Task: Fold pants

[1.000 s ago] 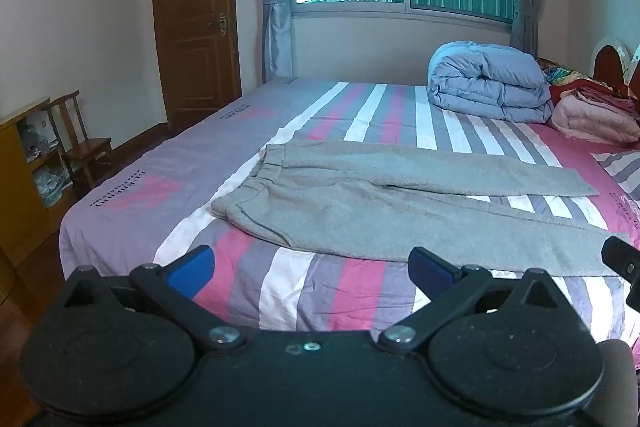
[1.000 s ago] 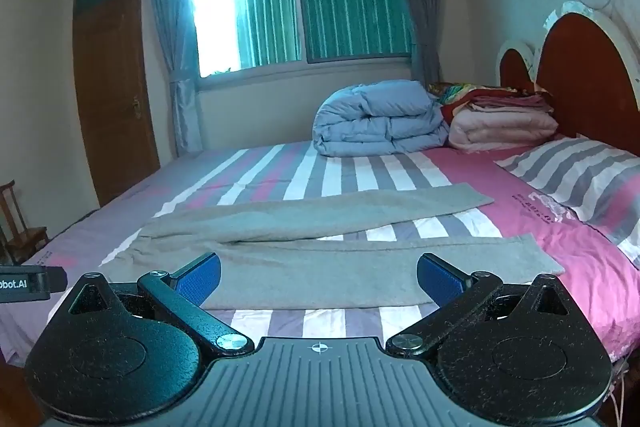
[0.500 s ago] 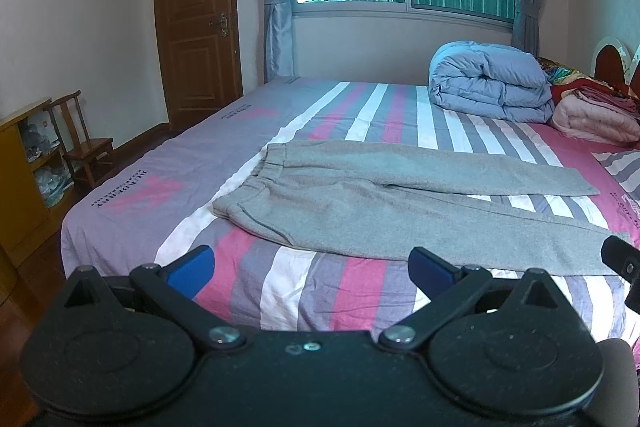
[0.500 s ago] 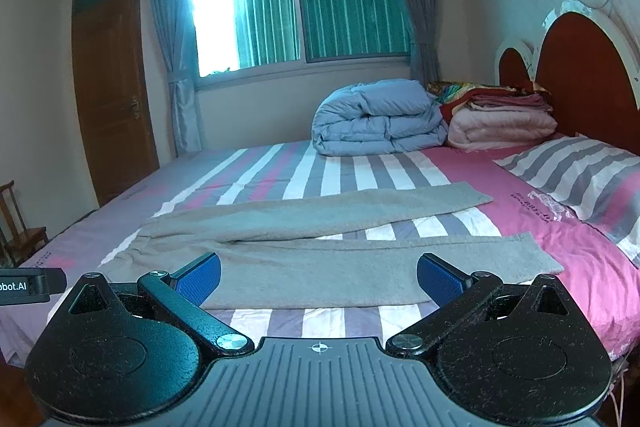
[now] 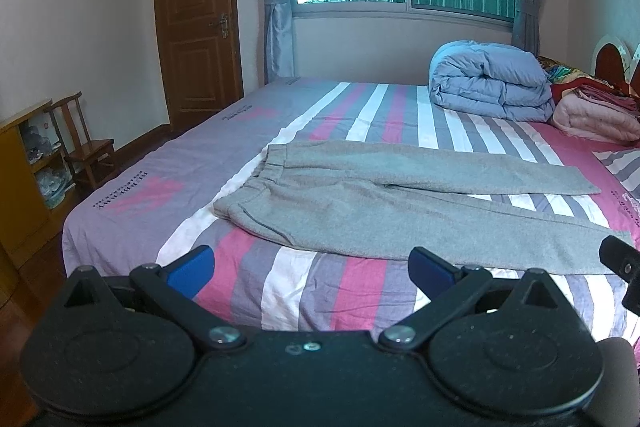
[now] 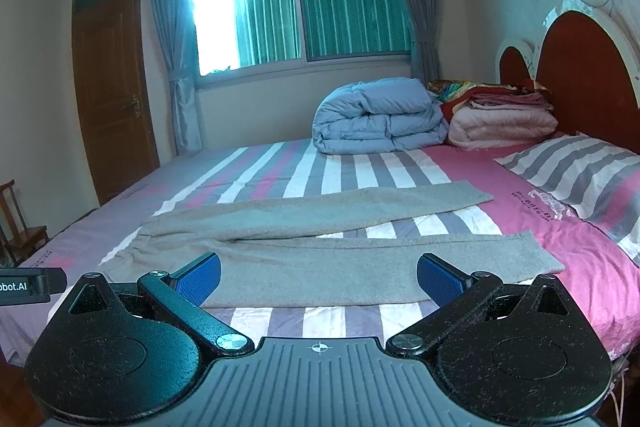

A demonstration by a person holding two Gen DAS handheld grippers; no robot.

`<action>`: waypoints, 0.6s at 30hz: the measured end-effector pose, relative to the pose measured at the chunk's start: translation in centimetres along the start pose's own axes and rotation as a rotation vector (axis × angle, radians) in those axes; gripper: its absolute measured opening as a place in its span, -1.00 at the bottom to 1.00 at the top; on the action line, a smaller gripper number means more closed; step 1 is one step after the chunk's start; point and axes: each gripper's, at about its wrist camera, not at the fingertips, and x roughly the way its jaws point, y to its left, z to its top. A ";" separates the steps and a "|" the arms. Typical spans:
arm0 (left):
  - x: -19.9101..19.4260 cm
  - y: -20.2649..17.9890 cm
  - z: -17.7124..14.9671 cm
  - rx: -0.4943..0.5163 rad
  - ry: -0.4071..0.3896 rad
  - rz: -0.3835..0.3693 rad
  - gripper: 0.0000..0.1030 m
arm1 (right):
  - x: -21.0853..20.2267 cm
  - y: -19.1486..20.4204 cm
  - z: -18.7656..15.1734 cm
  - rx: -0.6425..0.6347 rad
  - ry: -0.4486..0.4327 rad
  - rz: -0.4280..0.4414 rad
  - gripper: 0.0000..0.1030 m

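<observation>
Both grippers, left gripper (image 5: pixel 311 266) and right gripper (image 6: pixel 319 275), were held with jaws spread and empty just short of the grey sweatpants (image 5: pixel 384 203), which lay flat, legs splayed, on the striped bedsheet (image 5: pixel 304 291), presumably for an unobstructed first grasp.

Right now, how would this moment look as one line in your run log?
stage: before first fold | pants: flat on bed, legs apart | left gripper: open, empty | right gripper: open, empty
</observation>
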 end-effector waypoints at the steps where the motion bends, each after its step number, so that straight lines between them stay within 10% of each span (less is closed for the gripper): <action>1: 0.0 0.0 0.0 0.001 0.000 0.001 0.88 | -0.1 0.0 -0.1 0.002 -0.003 0.001 1.00; 18: 0.1 -0.1 -0.2 -0.002 0.007 -0.001 0.88 | 0.0 0.0 -0.2 -0.010 0.002 -0.002 1.00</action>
